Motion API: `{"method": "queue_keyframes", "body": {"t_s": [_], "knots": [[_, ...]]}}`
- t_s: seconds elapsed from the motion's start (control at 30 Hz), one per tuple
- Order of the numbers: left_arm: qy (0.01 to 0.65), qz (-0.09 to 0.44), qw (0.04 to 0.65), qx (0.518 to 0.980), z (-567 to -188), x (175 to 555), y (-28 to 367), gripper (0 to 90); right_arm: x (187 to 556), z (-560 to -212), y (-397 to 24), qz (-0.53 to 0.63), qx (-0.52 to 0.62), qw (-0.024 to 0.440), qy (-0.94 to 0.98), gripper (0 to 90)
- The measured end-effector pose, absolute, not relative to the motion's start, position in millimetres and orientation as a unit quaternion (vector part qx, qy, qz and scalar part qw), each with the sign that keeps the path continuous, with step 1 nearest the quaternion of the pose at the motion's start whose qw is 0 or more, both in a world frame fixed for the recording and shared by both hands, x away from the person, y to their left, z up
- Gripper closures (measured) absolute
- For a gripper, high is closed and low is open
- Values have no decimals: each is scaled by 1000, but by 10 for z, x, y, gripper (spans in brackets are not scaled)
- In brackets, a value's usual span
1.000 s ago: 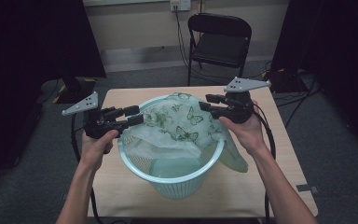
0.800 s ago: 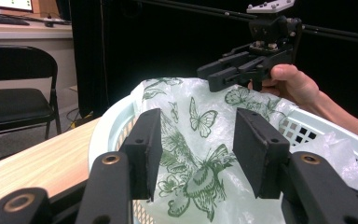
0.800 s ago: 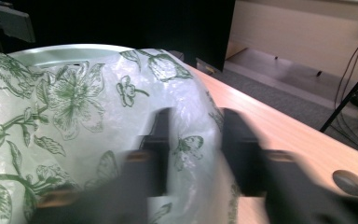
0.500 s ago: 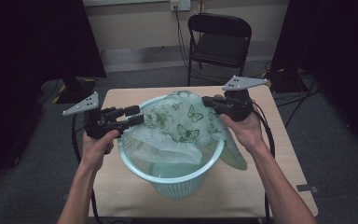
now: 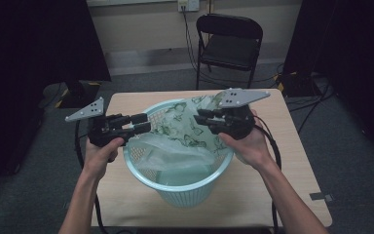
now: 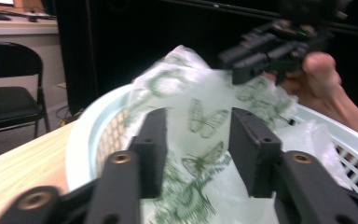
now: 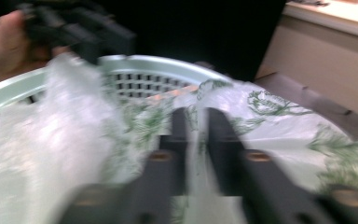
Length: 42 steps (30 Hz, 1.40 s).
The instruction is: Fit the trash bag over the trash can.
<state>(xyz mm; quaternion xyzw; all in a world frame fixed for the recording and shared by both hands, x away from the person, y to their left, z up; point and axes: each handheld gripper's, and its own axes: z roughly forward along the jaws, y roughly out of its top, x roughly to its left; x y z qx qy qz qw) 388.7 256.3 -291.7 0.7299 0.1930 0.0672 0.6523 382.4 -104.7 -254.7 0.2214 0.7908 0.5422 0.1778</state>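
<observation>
Basket (image 5: 182, 187) is sitting mid-table (image 5: 297, 161), pale green, open top toward me. I am lining it with a thin plastic bag (image 5: 182, 134) printed with green butterflies. The bag is lying partly inside the basket, its far right portion draped over the basket's rim; on the near left side the lattice wall is showing bare.

Right gripper (image 5: 202, 119) is hovering over the basket's right rim. In the right gripper view the jaws are standing nearly together with a fold of the bag's film (image 7: 196, 140) running between them, so I am judging it clamped on the bag, though that view is blurred.

Left gripper (image 5: 143, 123) is holding above the basket's left rim, jaws apart; the left gripper view is showing butterfly film (image 6: 200, 135) in the gap beyond them, nothing gripped.

Step in hand, as I am reading it: spreading the bag's mouth around the basket's rim. Right side is partly done, left side not yet.

Next move is likely calling for the left gripper to reach in toward the basket's centre, pinch the loose edge, and draw it outward over the left rim, while the right anchors its side. Film is slippery and thin; a shallow pinch may be slipping off.
</observation>
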Motion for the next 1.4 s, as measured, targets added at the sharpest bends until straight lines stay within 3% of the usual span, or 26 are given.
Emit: {"method": "queue_keyframes", "body": {"t_s": [0.2,0.33,0.37,0.4,0.43,0.47,0.53,0.8,0.9,1.03,1.1,1.13,1.2,1.23,1.27,1.3,1.37,1.4], "knots": [[202,72,659,721,-2900,3887,2620,528,3843,-2585,-1404,552,280,195,761,357],[211,70,662,716,-2904,3913,2613,511,3826,-2700,-1466,550,289,174,764,339],[211,68,662,716,-2904,3917,2603,511,3819,-2737,-1459,541,291,178,769,349],[209,69,661,717,-2904,3921,2591,509,3809,-2786,-1439,526,293,198,773,515],[210,68,660,718,-2900,3921,2574,509,3809,-2786,-1439,526,293,198,773,515],[210,68,658,720,-2895,3925,2562,501,3806,-2787,-1446,526,285,208,774,725],[209,69,658,720,-2881,3935,2543,487,3812,-2764,-1454,529,272,211,776,885],[216,79,658,717,-2774,3995,2511,420,3986,-2531,-1447,560,270,210,754,900],[214,83,663,713,-2706,4054,2506,348,4009,-2396,-1410,596,257,188,737,900],[216,76,666,710,-2646,4201,2502,319,3926,-2297,-1249,613,225,171,738,900],[214,72,659,717,-2648,4244,2477,334,3867,-2284,-1177,617,210,163,741,900],[208,75,653,725,-2655,4249,2463,472,3814,-2284,-1126,620,200,155,743,900],[205,76,641,736,-2678,4250,2428,497,3792,-2287,-1108,622,195,148,743,900],[196,75,638,741,-2692,4243,2419,594,3769,-2289,-1094,623,188,144,745,900],[192,76,633,746,-2700,4237,2414,778,3716,-2290,-1084,623,182,145,747,900],[194,80,631,746,-2708,4224,2416,778,3716,-2290,-1084,623,182,145,747,900],[183,74,633,748,-2723,4211,2424,900,3678,-2297,-1095,620,178,147,750,896],[178,77,631,751,-2724,4187,2420,900,3667,-2306,-1110,618,183,152,750,853]]}}
